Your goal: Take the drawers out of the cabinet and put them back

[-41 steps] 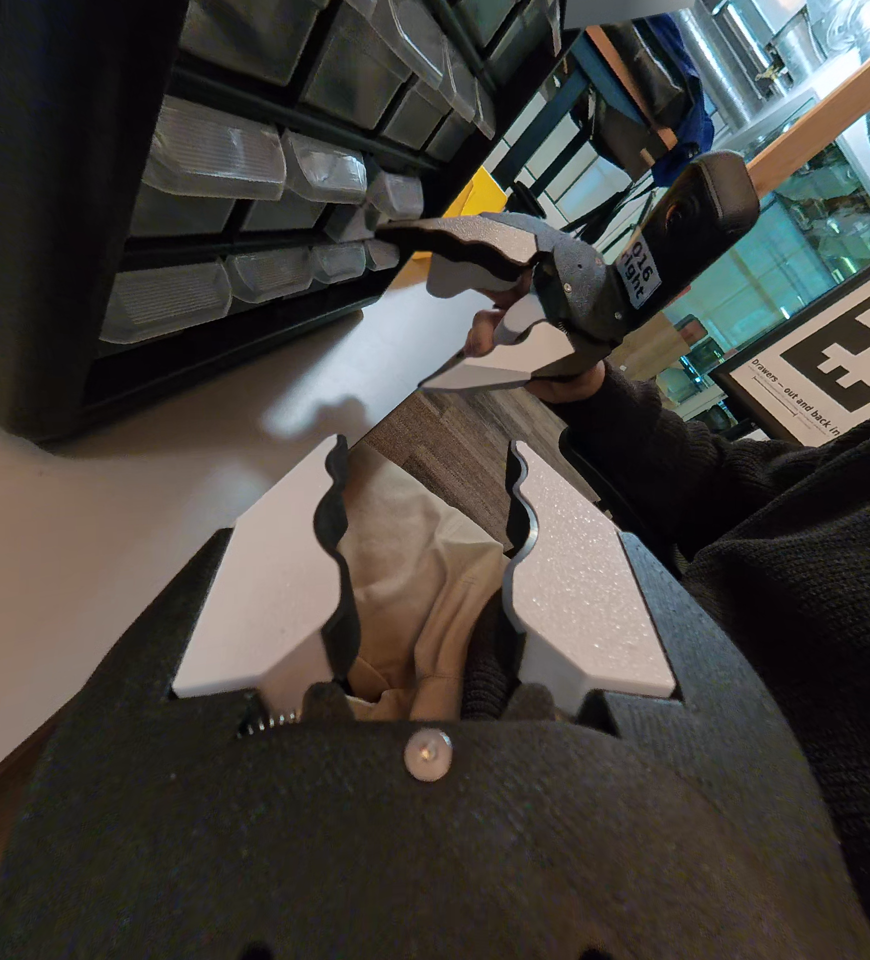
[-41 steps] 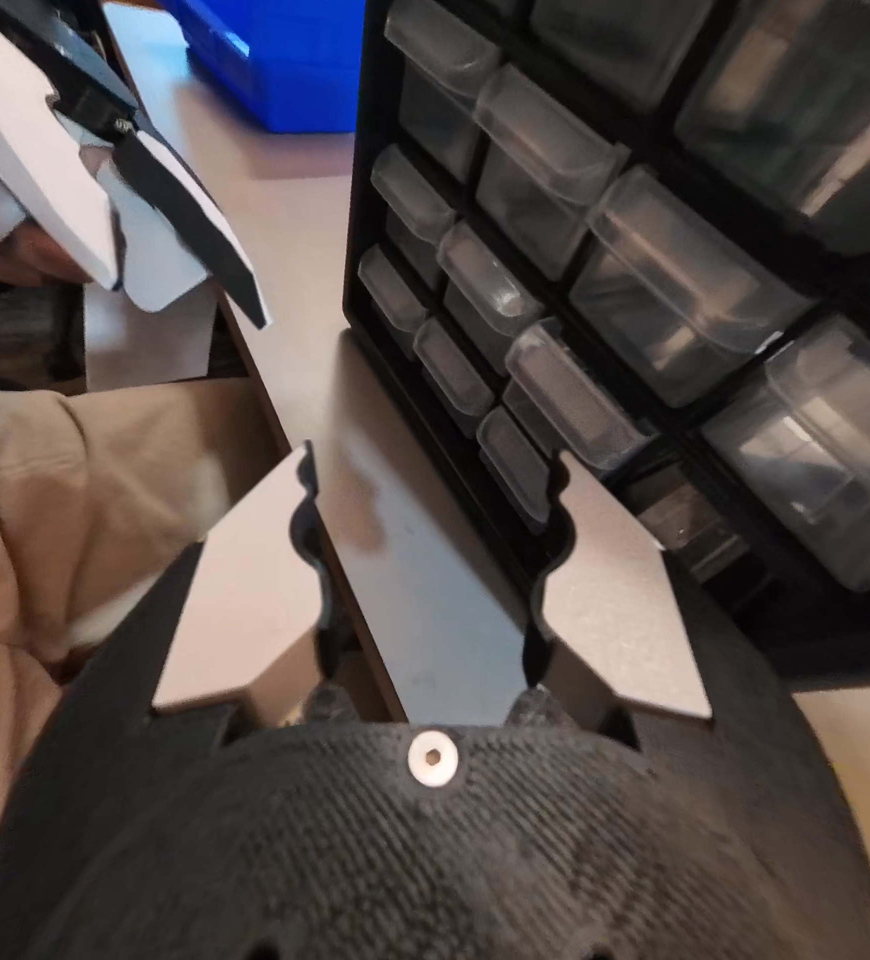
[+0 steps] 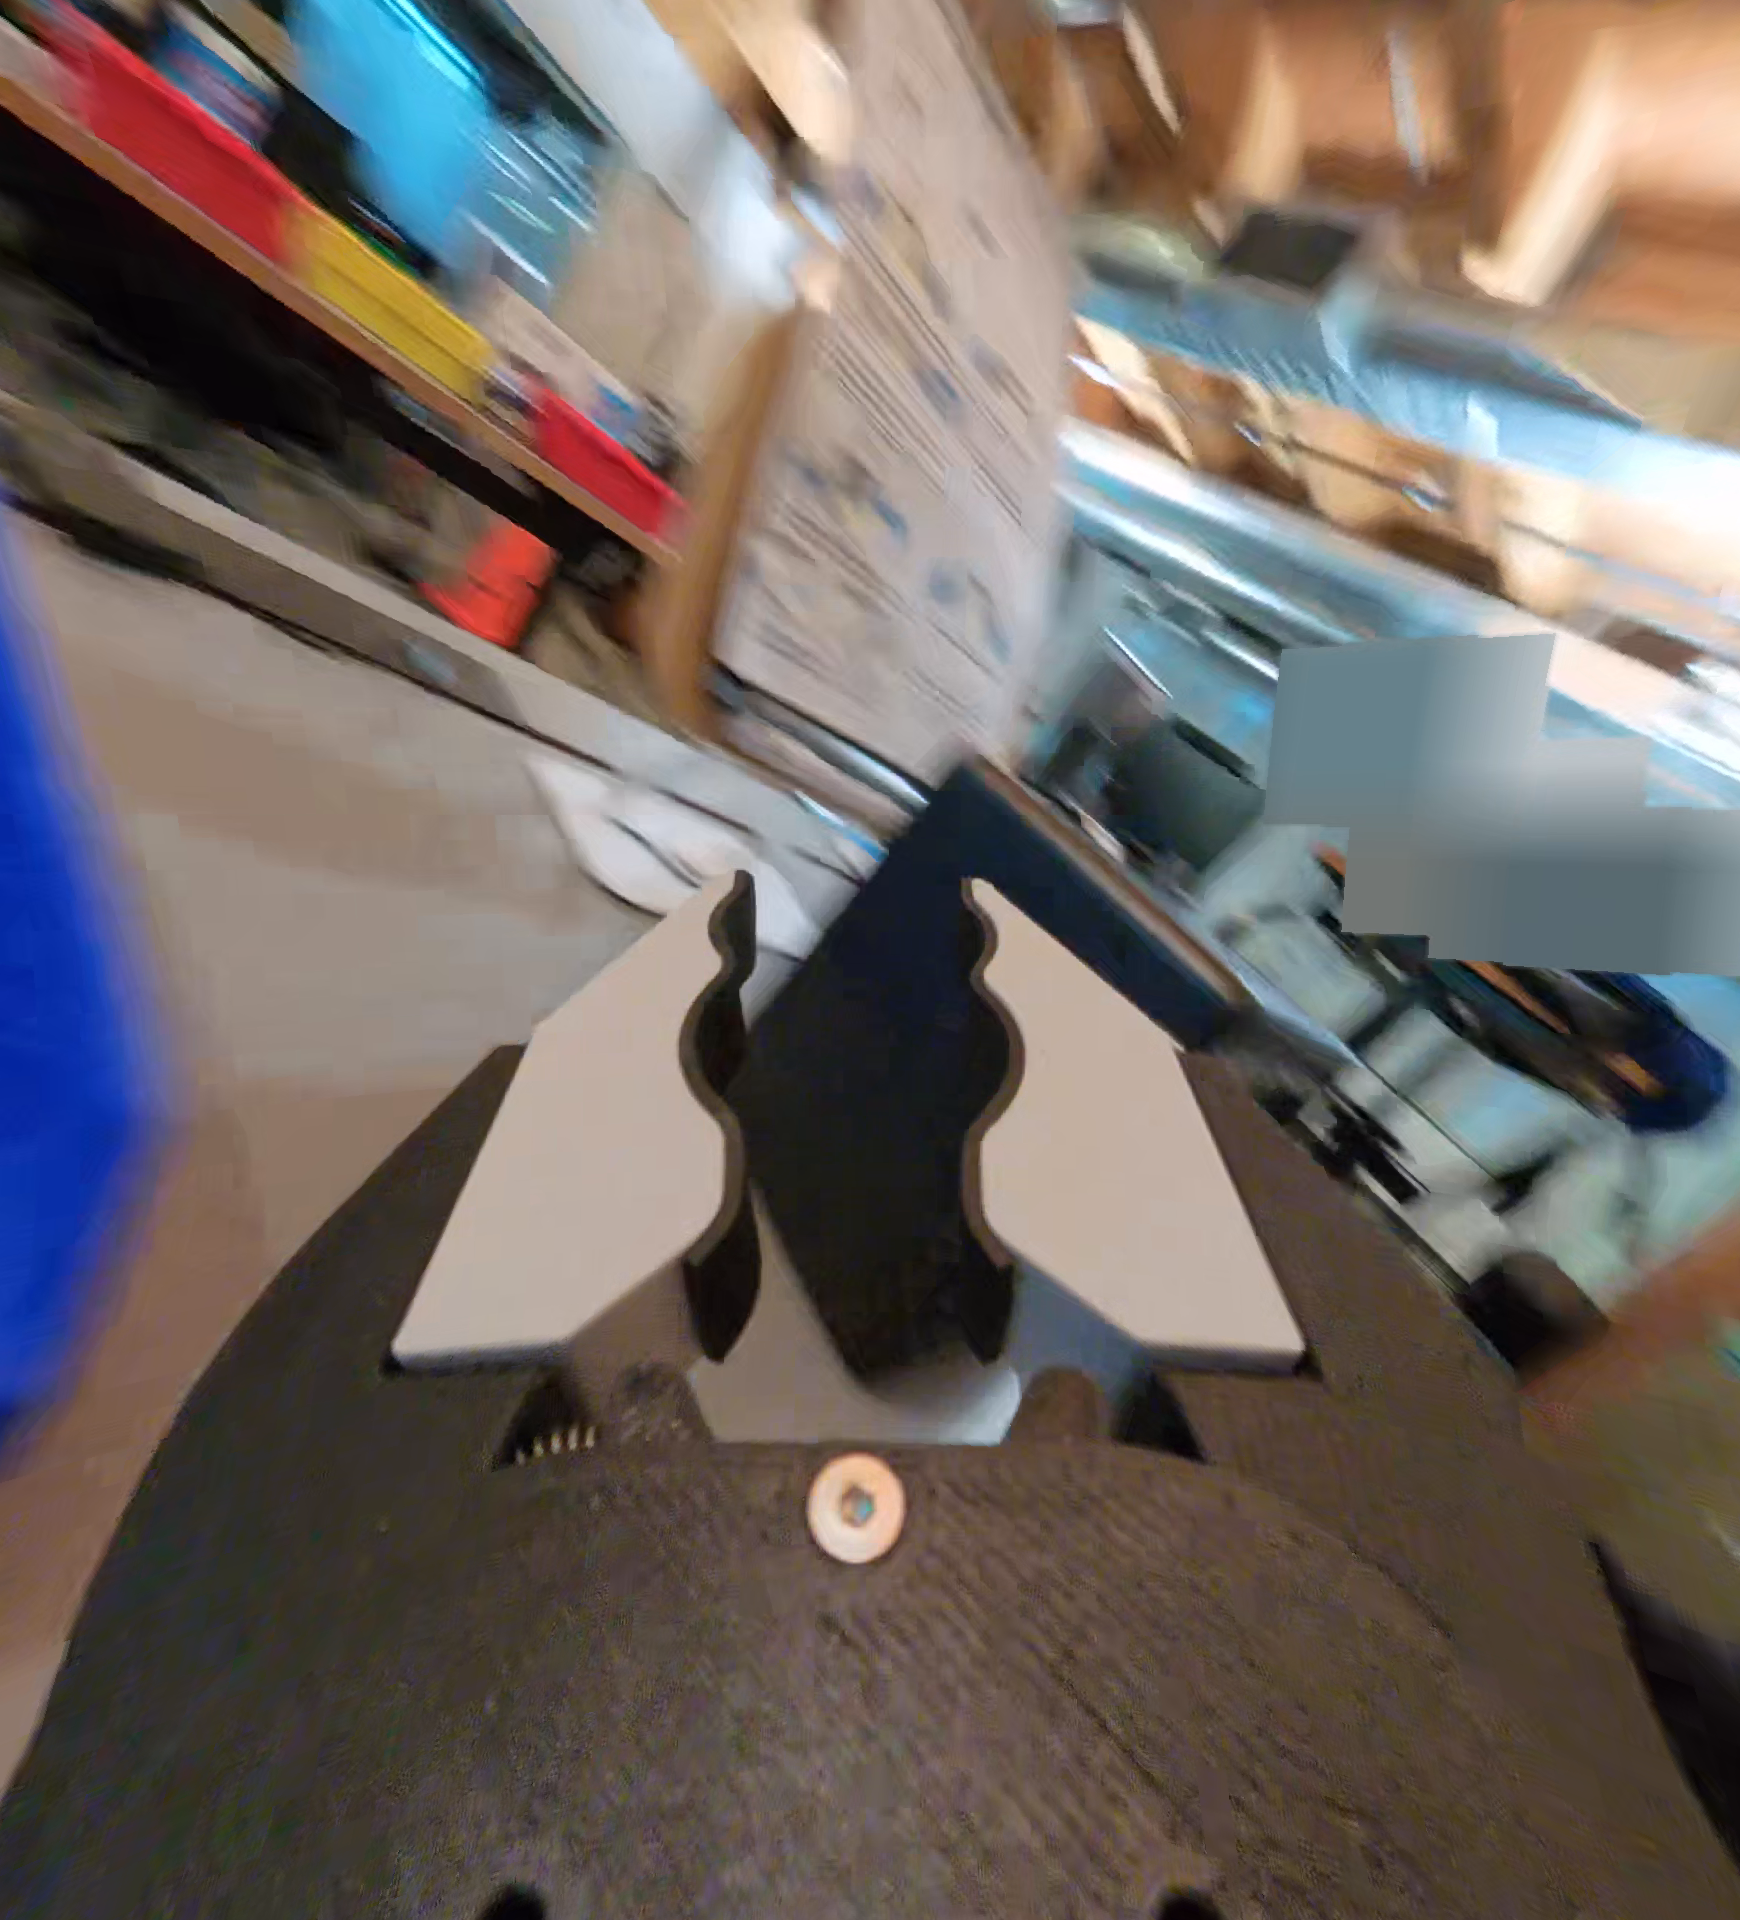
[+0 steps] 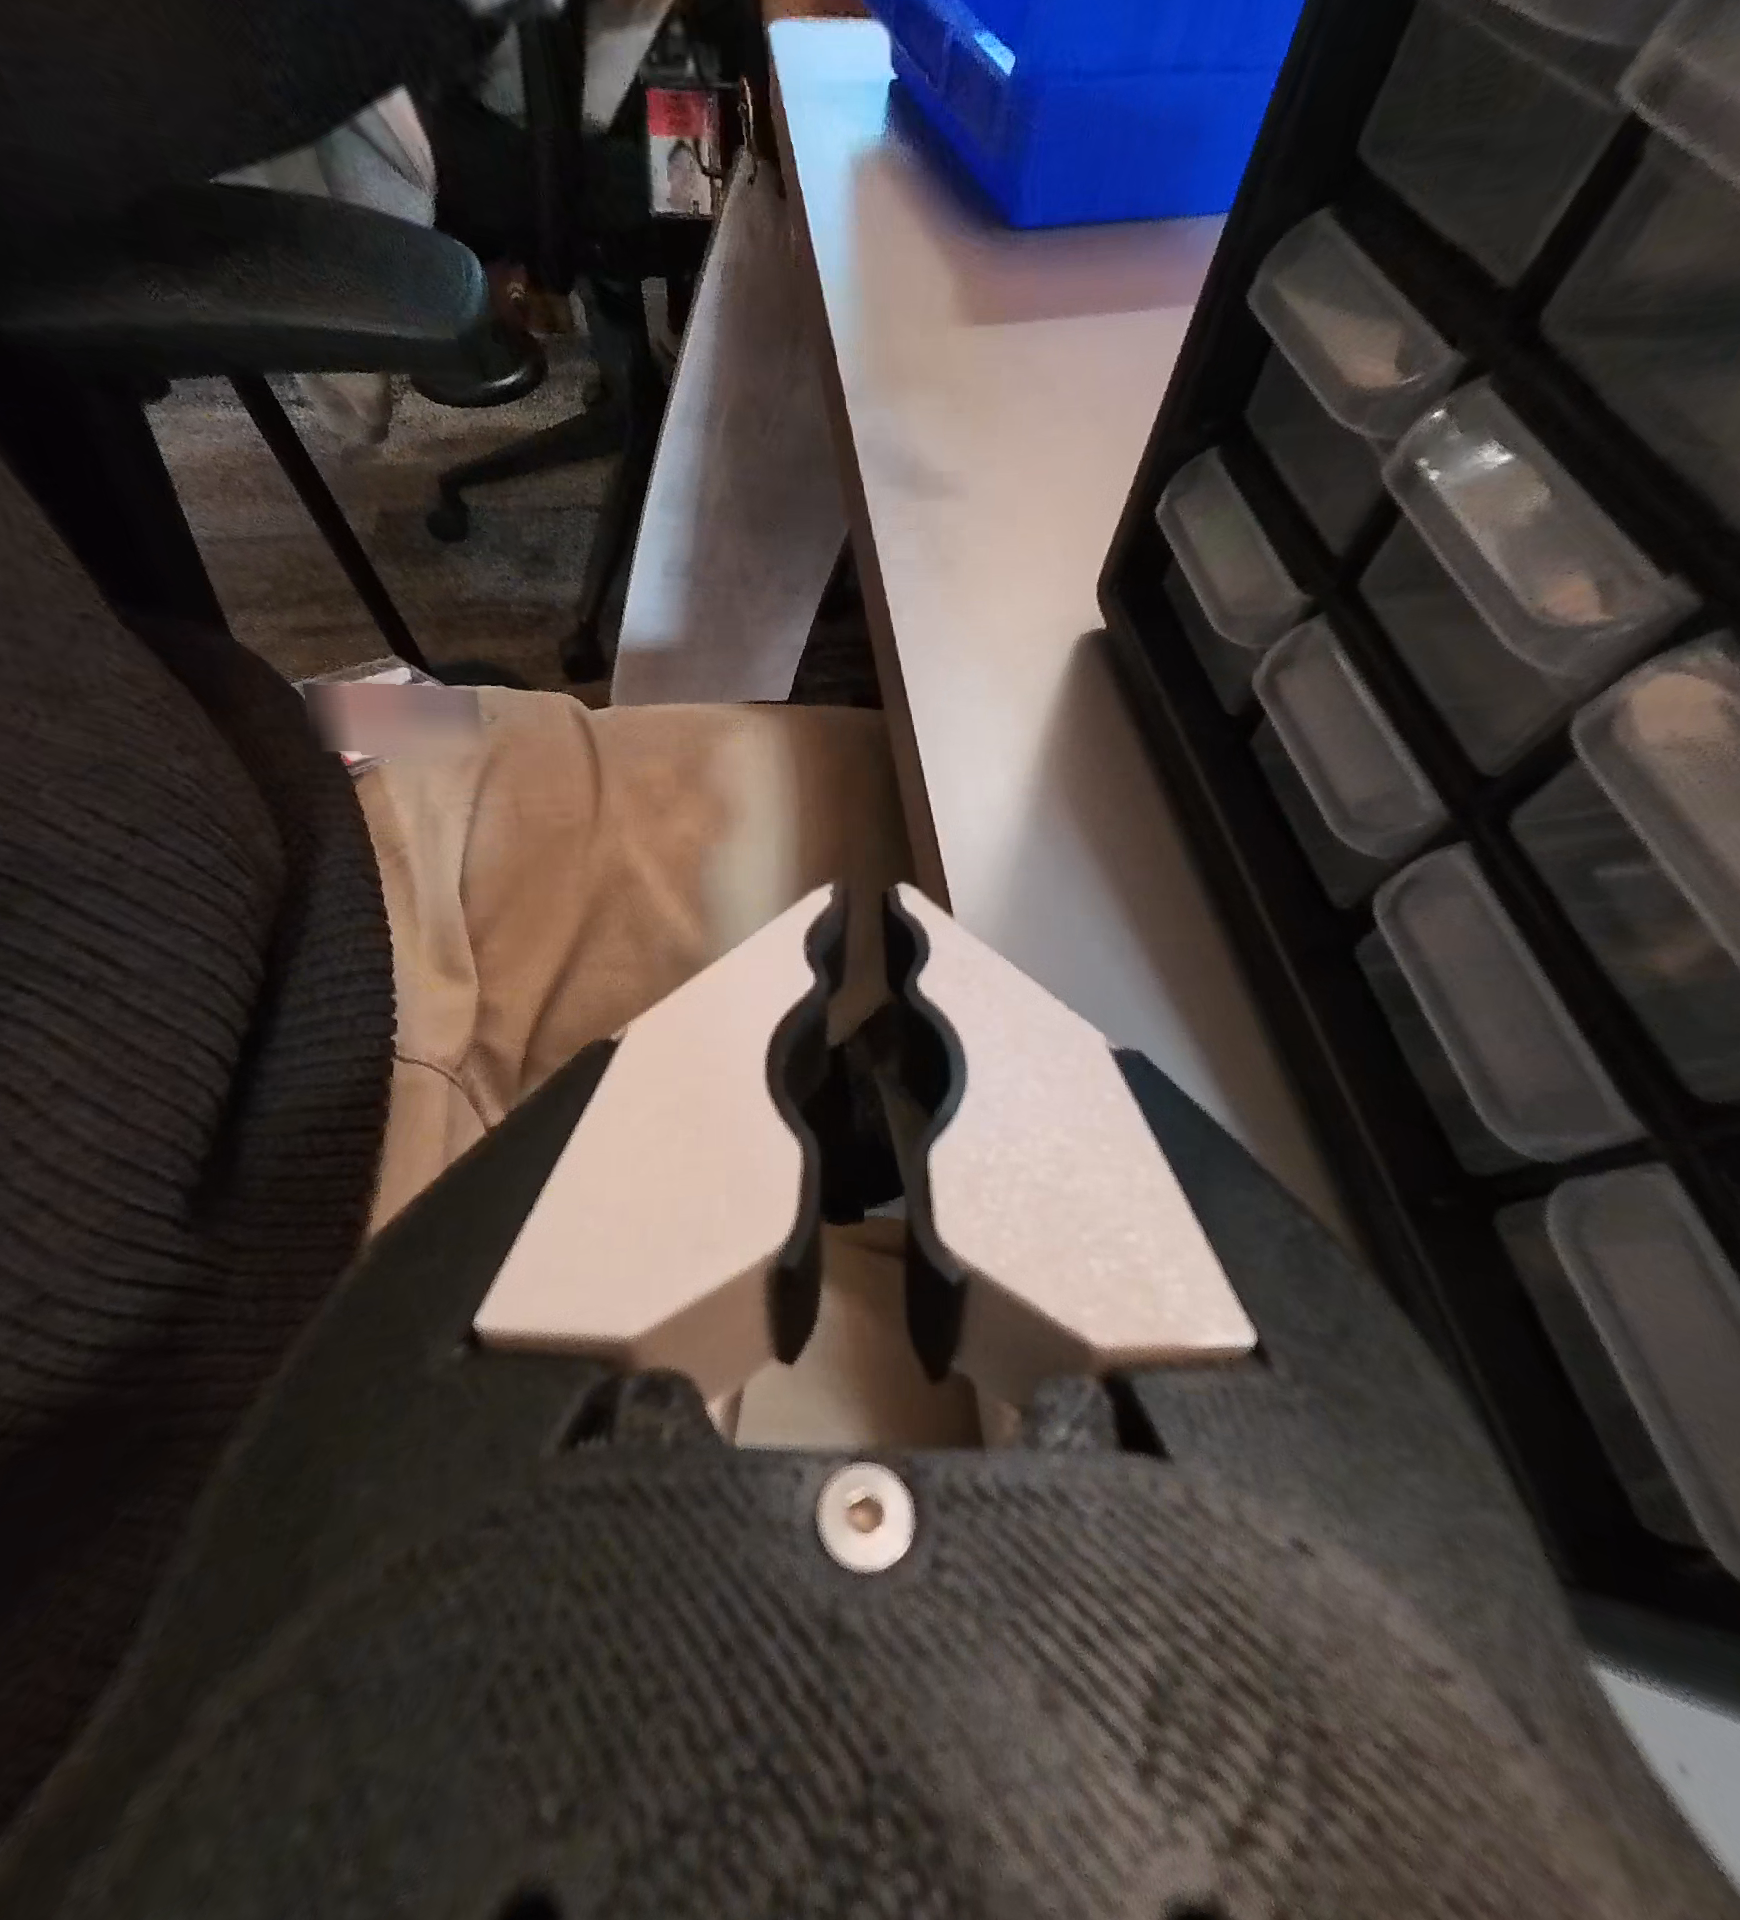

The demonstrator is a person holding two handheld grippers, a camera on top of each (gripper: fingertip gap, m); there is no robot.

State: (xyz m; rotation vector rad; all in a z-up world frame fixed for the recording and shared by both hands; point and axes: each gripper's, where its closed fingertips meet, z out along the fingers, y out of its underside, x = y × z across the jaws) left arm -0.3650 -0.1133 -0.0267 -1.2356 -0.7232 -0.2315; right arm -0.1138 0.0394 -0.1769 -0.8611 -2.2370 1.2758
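Observation:
The black cabinet stands on the grey table at the right of the right wrist view, with several translucent drawers pushed in. My right gripper hovers over the table's front edge to the left of the cabinet. Its jaws are nearly together with nothing between them. My left gripper is open and empty. The left wrist view is heavily blurred and shows no cabinet. A dark shape lies behind the left gripper's gap; I cannot tell what it is.
A blue bin stands on the table beyond the cabinet and fills the left edge of the left wrist view. A person's tan trousers and dark sleeve are at the left. An office chair stands behind. Shelves hold coloured boxes.
My right gripper has gone from open to nearly shut and now sits lower at the table edge. My left gripper has swung away from the cabinet and now faces the shelves and blue bin.

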